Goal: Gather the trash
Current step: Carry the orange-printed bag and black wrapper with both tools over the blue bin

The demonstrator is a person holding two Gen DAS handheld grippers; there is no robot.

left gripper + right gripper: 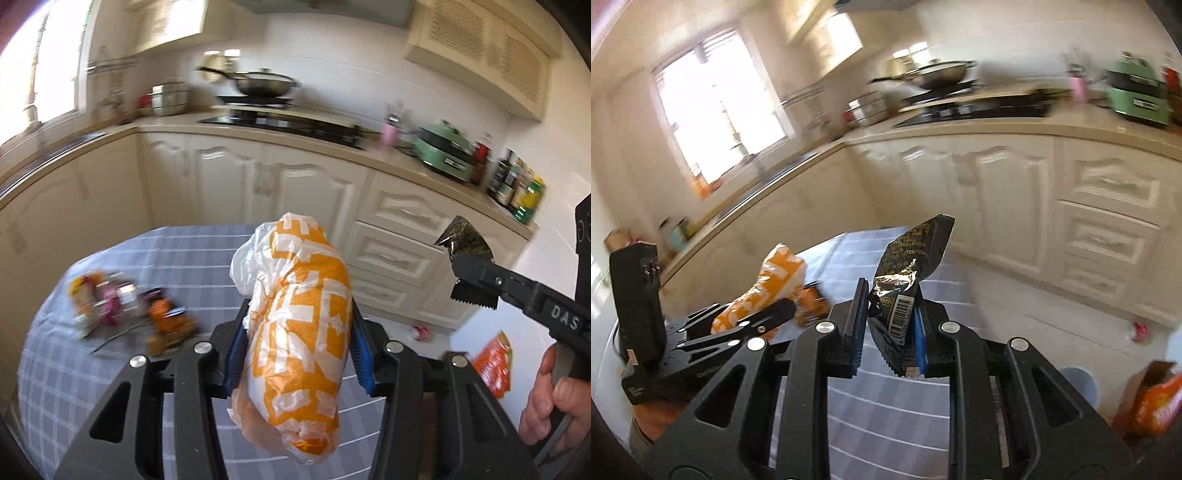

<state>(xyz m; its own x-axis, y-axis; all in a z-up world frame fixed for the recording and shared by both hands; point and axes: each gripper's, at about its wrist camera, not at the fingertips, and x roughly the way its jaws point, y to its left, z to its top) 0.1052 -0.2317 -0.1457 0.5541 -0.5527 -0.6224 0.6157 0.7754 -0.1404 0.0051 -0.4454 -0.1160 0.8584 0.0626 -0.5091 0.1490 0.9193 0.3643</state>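
Observation:
My left gripper (299, 314) is shut on a bundled orange-and-white plastic bag (295, 295), which stands up between the blue pads above the grey checked tablecloth (166, 251). My right gripper (891, 291) is shut on a crumpled black snack wrapper (912, 251) with a barcode. The left wrist view shows that right gripper (461, 275) at the right, held by a hand, with the black wrapper (463, 236) sticking out of its jaws. In the right wrist view the left gripper (786, 306) and its orange bag (775, 269) are at the left.
A blurred pile of wrappers (107, 299) and an orange packet (170, 317) lie on the table's left side. On the floor are an orange packet (495, 362) and a small red-and-white piece (419, 332). Cream cabinets (295, 184) and a loaded counter stand behind.

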